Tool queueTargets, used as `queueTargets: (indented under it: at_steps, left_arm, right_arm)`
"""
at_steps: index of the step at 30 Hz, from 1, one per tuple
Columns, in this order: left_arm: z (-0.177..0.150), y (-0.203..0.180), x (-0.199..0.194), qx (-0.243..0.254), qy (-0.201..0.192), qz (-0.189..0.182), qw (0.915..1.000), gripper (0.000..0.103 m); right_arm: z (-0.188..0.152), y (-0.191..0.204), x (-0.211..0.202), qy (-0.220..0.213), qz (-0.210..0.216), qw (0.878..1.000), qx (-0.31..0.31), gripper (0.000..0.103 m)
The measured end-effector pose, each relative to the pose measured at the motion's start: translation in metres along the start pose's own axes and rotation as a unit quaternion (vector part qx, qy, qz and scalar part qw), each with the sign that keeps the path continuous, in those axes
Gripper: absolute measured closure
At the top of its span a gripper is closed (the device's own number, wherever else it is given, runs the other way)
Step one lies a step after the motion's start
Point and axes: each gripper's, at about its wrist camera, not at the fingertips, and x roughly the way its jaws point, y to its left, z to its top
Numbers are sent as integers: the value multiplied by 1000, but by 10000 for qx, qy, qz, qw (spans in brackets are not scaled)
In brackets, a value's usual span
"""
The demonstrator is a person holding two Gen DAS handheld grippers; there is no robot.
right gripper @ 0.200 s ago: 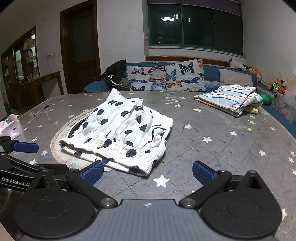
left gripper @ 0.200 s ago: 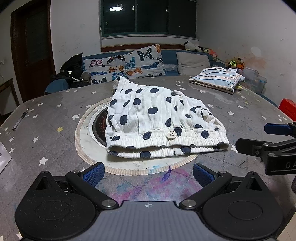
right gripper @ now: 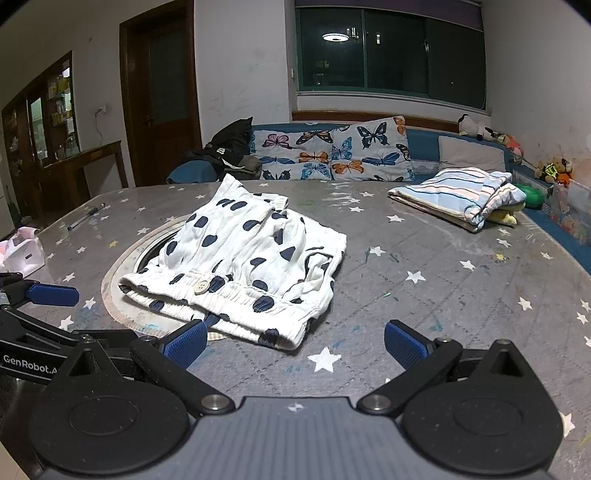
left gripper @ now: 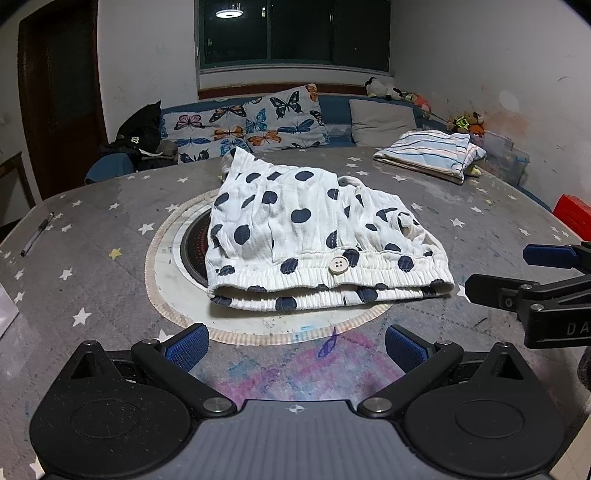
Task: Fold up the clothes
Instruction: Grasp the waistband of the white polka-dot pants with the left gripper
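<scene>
Where the star-patterned table (left gripper: 92,288) spreads widest, polka-dot shorts (left gripper: 314,236) lie folded over its round centre inset; striped folded garment (left gripper: 432,155) far right; left gripper (left gripper: 295,343) and right gripper (right gripper: 295,343), jaws apart, empty, just short of the shorts; pen (left gripper: 35,234) at left edge.

Dim room, ceiling lamp (left gripper: 229,13) reflected in window, fisheye-bent edges.

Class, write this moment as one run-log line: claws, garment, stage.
left claw: open, empty | right claw: open, empty | polka-dot shorts: folded on table | stage: untouched
</scene>
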Motion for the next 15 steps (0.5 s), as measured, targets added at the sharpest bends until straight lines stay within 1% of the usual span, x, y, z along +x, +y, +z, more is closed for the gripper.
queueTargets:
  at_steps: [5,7,15]
  left_arm:
    - [0,-2,3,-36,60,26,10000,0]
    - [3,5,2,-81,85,-4,9999,0]
    - [13,21,9,-203,56,121,9997,0]
  right_arm:
    - [1,0,1,44,1,10000,-1,0]
    - [1,-3,3,63,3,10000,10,0]
    - [0,-6,12,183,45,9998,53,0]
